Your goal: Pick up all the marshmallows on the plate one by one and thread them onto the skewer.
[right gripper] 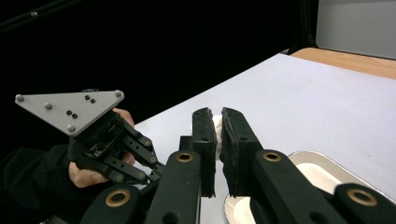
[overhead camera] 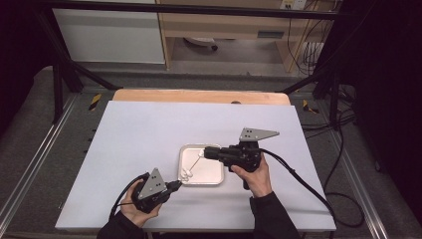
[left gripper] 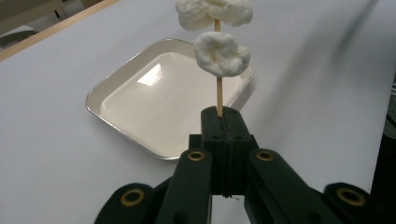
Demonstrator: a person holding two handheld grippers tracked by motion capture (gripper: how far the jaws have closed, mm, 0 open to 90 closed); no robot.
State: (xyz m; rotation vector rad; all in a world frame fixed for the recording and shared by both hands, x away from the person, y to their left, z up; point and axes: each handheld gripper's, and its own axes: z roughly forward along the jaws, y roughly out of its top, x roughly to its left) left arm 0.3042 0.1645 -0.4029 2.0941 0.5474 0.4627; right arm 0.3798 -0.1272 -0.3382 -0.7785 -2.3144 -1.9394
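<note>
White marshmallows [left gripper: 220, 52] sit threaded on a thin wooden skewer [left gripper: 218, 95], upper centre of the left gripper view. The left tool [left gripper: 219, 119] is clamped tight on the skewer's lower end. Behind it a shallow metal tray [left gripper: 116, 84] rests on the pale bench [overhead camera: 139, 134]. In the high view the right tool [overhead camera: 205, 152] reaches over the tray at frame centre; its jaws pinch a white marshmallow piece [right gripper: 217, 135] between them.

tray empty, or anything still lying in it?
Empty. In the left gripper view the tray floor is bare and glossy; the marshmallows sit on the skewer clamped in the left gripper, above the rim.
</note>
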